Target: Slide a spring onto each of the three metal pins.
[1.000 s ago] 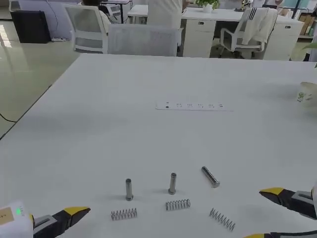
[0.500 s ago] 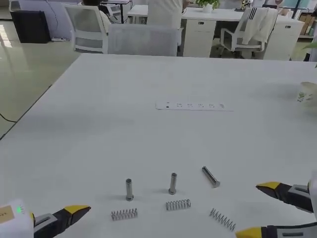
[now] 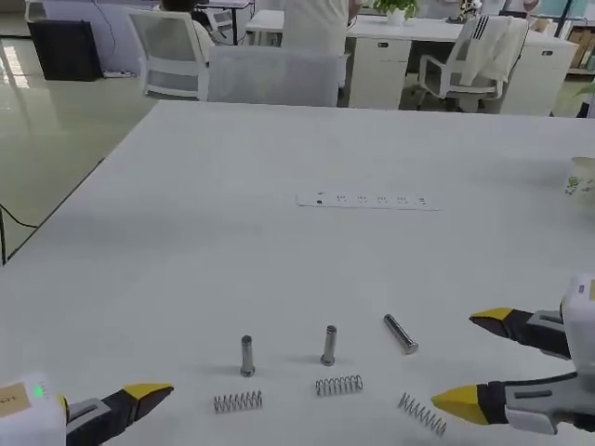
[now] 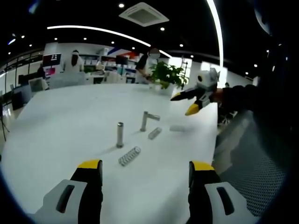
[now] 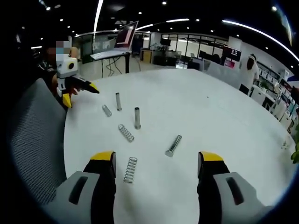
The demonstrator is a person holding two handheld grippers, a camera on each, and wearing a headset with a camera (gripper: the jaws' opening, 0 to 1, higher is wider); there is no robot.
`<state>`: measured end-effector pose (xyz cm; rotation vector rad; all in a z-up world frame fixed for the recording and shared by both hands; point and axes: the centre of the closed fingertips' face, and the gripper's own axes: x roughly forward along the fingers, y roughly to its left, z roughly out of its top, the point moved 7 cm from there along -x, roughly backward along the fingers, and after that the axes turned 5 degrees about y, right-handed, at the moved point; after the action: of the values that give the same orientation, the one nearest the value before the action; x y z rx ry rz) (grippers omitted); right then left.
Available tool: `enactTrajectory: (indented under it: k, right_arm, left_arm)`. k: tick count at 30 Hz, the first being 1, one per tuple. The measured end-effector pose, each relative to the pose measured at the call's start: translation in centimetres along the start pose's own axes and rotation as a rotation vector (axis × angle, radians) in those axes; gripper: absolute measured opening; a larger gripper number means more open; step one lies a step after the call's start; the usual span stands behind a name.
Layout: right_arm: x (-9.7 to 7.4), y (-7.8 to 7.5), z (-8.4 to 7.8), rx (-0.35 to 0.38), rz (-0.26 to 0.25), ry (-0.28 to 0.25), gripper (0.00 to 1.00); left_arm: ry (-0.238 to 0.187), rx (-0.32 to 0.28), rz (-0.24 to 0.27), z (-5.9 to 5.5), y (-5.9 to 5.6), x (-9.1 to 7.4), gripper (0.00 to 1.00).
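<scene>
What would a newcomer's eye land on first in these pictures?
The row of metal pins near the front of the white table: left pin and middle pin standing upright, right pin lying on its side. A loose spring lies before each: left spring, middle spring, right spring. The yellow-tipped right hand-held gripper hangs open by the right spring; the left hand-held gripper is open too.
</scene>
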<state>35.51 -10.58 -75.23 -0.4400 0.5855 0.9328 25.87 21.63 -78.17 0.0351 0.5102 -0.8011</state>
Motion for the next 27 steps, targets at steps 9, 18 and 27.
enactTrajectory:
  k: [9, 18, 27]
  right_arm:
    - [1.8, -1.4, 1.8, -0.025, 0.003, 0.017, 0.66]
    - [3.9, -2.7, 2.6, 0.005, -0.011, 0.044, 0.58]
    - [6.0, -3.8, 2.7, 0.077, -0.052, 0.106, 0.47]
  left_arm:
    - [-0.001, -0.005, 0.013, 0.0, 0.1, -0.3, 0.71]
    - [-0.003, -0.002, 0.021, 0.0, 0.1, -0.6, 0.71]
    - [-0.004, -0.004, 0.027, -0.1, 0.3, -0.9, 0.71]
